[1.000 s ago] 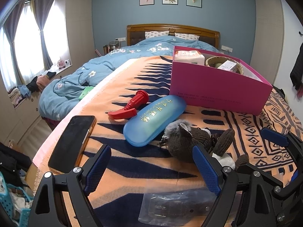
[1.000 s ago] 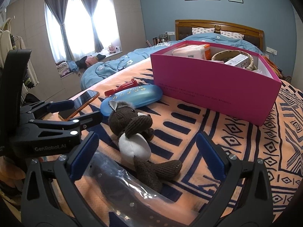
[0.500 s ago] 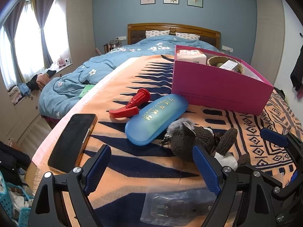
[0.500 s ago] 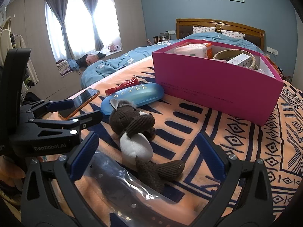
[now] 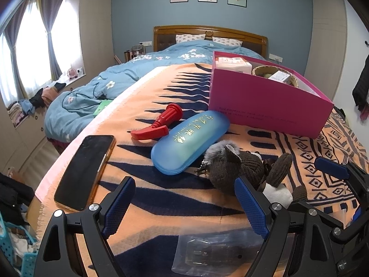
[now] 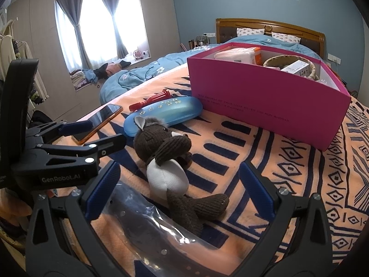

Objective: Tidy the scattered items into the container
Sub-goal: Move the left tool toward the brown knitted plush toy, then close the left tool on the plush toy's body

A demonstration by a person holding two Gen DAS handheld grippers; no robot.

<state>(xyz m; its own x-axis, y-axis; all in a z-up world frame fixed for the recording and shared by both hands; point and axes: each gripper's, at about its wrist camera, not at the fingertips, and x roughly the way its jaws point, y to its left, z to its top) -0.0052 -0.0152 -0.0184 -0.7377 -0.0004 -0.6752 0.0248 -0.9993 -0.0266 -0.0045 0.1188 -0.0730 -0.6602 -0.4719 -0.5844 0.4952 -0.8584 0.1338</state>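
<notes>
My left gripper (image 5: 184, 204) is spread wide, with nothing between its blue pads; it hangs above the patterned blanket (image 5: 161, 207). My right gripper (image 6: 180, 189) is likewise spread, empty, its pads standing either side of the plush toy without touching it.

Landmark: the pink box (image 6: 265, 99), open-topped, resting on the blanket.

- Blue glasses case (image 5: 190, 142): just in front of the box's near wall, lying flat, one end close to the wall.
- Red plastic tool (image 5: 159, 124): beside the case, on the side away from the box.
- Phone (image 5: 85, 169): well apart from the box, screen up, near the blanket's edge.
- Plush toy (image 6: 166, 159): in front of the box, nearer to me than the case, lying on its back; its head is just beside the case.
- Clear plastic bag (image 6: 147, 226): farthest from the box, directly under my grippers. It holds a dark object, possibly a strap; the glare prevents a firm reading.

Inside the box: a wrapped tissue pack (image 6: 237, 54) and a woven basket (image 6: 290, 63) holding a small white carton (image 6: 297, 68).
</notes>
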